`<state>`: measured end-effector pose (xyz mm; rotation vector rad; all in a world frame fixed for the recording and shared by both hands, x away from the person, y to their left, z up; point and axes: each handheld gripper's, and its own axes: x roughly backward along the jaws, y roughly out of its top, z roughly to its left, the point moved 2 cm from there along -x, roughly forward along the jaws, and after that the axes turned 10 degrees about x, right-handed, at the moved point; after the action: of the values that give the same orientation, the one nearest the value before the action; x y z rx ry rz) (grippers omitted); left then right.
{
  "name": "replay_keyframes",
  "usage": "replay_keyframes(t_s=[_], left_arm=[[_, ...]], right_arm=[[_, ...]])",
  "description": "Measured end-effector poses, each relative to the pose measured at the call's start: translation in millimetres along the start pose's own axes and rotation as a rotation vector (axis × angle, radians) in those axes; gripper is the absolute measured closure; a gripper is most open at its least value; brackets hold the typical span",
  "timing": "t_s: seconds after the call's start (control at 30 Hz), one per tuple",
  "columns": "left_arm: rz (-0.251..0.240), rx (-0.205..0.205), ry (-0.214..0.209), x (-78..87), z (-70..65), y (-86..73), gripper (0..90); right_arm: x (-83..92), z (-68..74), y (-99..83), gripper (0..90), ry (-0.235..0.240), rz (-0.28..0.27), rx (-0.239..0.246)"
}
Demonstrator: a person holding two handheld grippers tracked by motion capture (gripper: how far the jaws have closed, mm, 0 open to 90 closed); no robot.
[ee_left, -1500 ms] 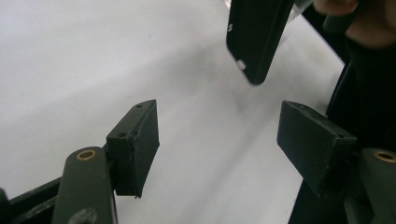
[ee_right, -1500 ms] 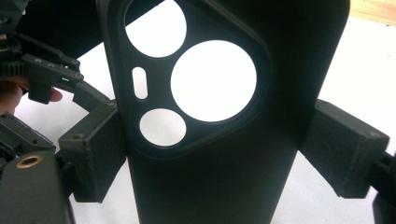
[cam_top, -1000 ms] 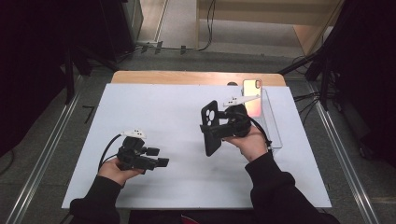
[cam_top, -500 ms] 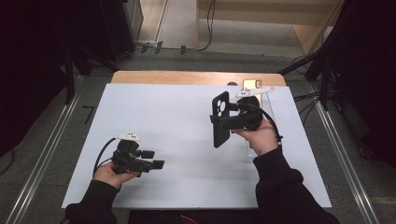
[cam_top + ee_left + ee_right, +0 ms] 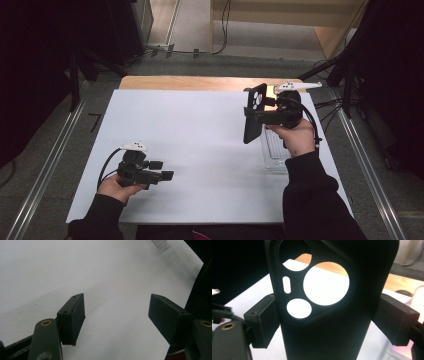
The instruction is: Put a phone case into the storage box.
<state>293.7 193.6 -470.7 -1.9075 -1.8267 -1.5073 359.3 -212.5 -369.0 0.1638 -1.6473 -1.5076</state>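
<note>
A black phone case (image 5: 253,114) with round camera cutouts stands upright in the air over the right side of the white mat (image 5: 200,130). My right gripper (image 5: 258,116) is shut on it, one pad on each long edge. In the right gripper view the case (image 5: 332,322) is right in front of the camera, with the fingers (image 5: 263,322) pressed against its sides. At the mat's front left my left gripper (image 5: 162,170) is held low and is open. Between its fingertips (image 5: 72,315) in the left gripper view there is only bare mat.
A clear plastic tray (image 5: 274,150) lies on the mat under my right hand. Behind the case, a small lit yellowish object (image 5: 270,91) sits by the far right corner. A wooden table edge (image 5: 190,82) borders the mat's far side. Cables trail on the floor beyond.
My right hand has carried the case to the right, farther from me and upward. The left hand has stayed nearly in place.
</note>
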Motion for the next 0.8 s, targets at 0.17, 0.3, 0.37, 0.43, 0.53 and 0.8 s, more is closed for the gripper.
replay_keyframes(t_s=[0.17, 0.3, 0.37, 0.43, 0.53, 0.8], left_arm=[[0.001, 0.002, 0.005, 1.7, -0.3, -2.6, 29.2], [-0.007, 0.002, 0.004, 4.0, -0.8, -4.0, 29.2], [-0.01, 0.003, 0.006, 4.6, -0.9, -4.7, 29.2], [-0.008, 0.005, 0.007, 4.9, -0.6, -5.2, 29.2], [-0.009, 0.006, 0.01, 4.0, -0.6, -5.5, 29.2], [0.0, 0.0, 0.011, 2.9, -2.0, -6.5, 29.2]], right_arm=[[9.5, -13.7, 1.5, 11.8, -0.053, -0.011, -0.006], [15.8, -25.9, 0.5, 11.8, -0.089, -0.017, -0.02], [17.6, -32.4, -1.3, 11.9, -0.115, -0.015, -0.027], [19.5, -37.8, -2.9, 11.9, -0.144, -0.014, -0.037], [20.8, -44.0, -4.8, 11.8, -0.175, -0.013, -0.047], [22.6, -56.5, -11.1, 11.8, -0.27, -0.021, -0.078]])
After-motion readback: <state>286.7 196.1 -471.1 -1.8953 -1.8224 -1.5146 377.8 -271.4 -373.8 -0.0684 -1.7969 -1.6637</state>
